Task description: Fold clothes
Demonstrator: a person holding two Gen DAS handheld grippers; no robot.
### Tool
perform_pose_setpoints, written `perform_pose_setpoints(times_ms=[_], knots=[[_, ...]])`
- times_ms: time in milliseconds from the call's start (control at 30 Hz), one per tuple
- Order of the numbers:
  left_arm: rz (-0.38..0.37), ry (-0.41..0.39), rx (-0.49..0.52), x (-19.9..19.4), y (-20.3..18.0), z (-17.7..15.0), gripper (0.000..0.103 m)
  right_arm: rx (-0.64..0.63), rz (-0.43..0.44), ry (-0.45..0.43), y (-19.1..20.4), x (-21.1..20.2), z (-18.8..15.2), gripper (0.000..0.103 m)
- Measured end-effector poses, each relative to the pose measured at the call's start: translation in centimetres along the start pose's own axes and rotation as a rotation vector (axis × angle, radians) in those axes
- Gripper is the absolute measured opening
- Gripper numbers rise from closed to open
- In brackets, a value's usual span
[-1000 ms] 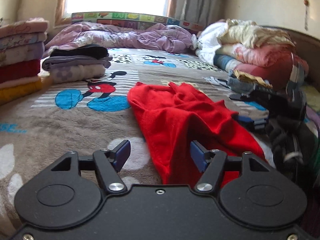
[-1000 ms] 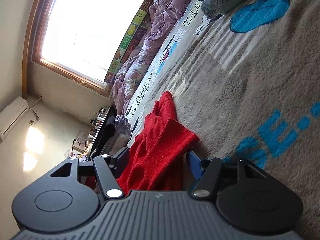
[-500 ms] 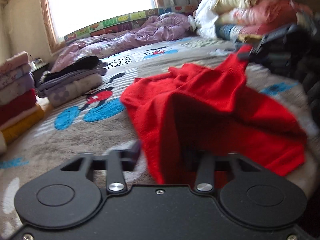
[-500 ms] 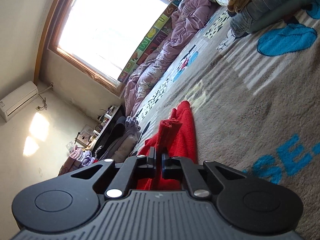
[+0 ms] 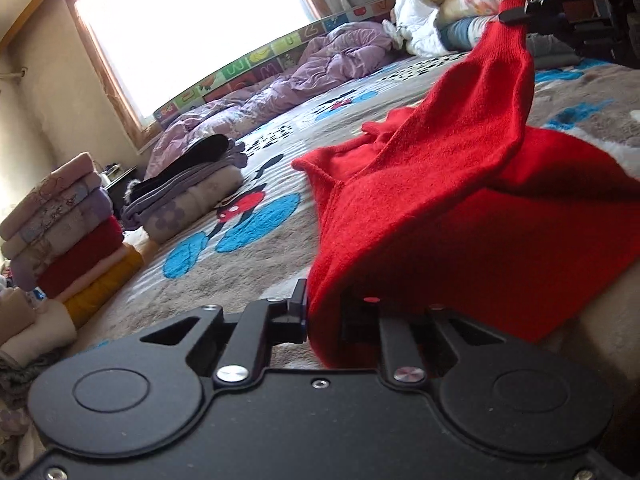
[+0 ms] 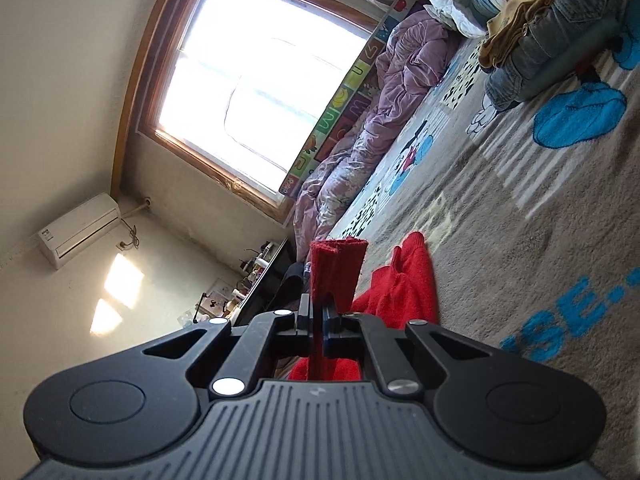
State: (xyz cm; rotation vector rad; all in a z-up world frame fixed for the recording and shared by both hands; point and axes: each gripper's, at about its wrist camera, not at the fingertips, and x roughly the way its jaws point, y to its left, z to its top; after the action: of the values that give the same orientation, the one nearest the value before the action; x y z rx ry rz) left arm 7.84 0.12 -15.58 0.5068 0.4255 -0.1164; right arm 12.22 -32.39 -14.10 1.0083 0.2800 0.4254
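A red knit sweater (image 5: 460,200) lies partly on the bed's Mickey Mouse blanket (image 5: 240,240). My left gripper (image 5: 324,314) is shut on the sweater's near edge, with fabric bunched between its fingers. My right gripper (image 6: 318,316) is shut on another red end of the sweater (image 6: 336,268), which sticks up past its fingertips. In the left wrist view the right gripper (image 5: 520,12) holds that end high at the upper right, so the cloth stretches up from the bed. More of the sweater (image 6: 404,288) lies on the blanket beyond the right gripper.
A tall stack of folded clothes (image 5: 64,232) stands at the left, a smaller folded pile (image 5: 192,188) behind it. A purple quilt (image 5: 280,92) lies under the window. Piled bedding and clothes (image 5: 460,8) fill the far right; jeans (image 6: 548,40) lie there.
Both grippers have closed on the sweater. The right one has lifted its end up and away, pulling the cloth taut off the bed. The left gripper dropped low and tilted.
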Motion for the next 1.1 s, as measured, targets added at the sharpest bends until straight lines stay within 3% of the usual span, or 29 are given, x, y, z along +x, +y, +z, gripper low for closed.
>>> perform_pose_setpoints(times_ms=[233, 400, 533, 567, 633, 733, 900, 1000, 1100], knots=[[-0.081, -0.050, 0.049, -0.9, -1.3, 0.5, 0.014, 0.018, -0.020, -0.050, -0.6, -1.8, 0.6, 0.006], [-0.128, -0.024, 0.080, -0.8, -2.1, 0.2, 0.015, 0.034, -0.039, -0.060, -1.4, -2.5, 0.8, 0.006], [-0.211, 0.012, 0.079, -1.3, -1.7, 0.3, 0.019, 0.045, -0.059, -0.034, -2.0, -2.4, 0.5, 0.006], [-0.249, 0.007, 0.041, -1.7, -0.7, 0.5, 0.020, 0.046, -0.061, -0.031, -2.0, -2.4, 0.5, 0.006], [-0.327, -0.009, -0.046, -2.4, 1.4, 0.9, 0.042, 0.042, -0.065, -0.030, -2.0, -2.4, 0.5, 0.006], [-0.443, -0.032, -0.178, -3.6, 4.5, 1.5, 0.039, 0.038, -0.069, -0.032, -2.0, -2.5, 0.5, 0.006], [-0.285, -0.027, -0.379, -2.6, 8.9, 0.8, 0.035, 0.031, -0.067, -0.040, -1.9, -2.1, 0.5, 0.006], [-0.241, 0.003, -0.388, -2.2, 8.7, 0.4, 0.035, 0.040, -0.062, -0.048, -2.1, -1.8, 0.6, 0.006], [-0.278, 0.002, -0.318, -2.3, 7.1, 0.4, 0.032, 0.040, -0.050, -0.044, -2.0, -1.2, 0.8, 0.006]])
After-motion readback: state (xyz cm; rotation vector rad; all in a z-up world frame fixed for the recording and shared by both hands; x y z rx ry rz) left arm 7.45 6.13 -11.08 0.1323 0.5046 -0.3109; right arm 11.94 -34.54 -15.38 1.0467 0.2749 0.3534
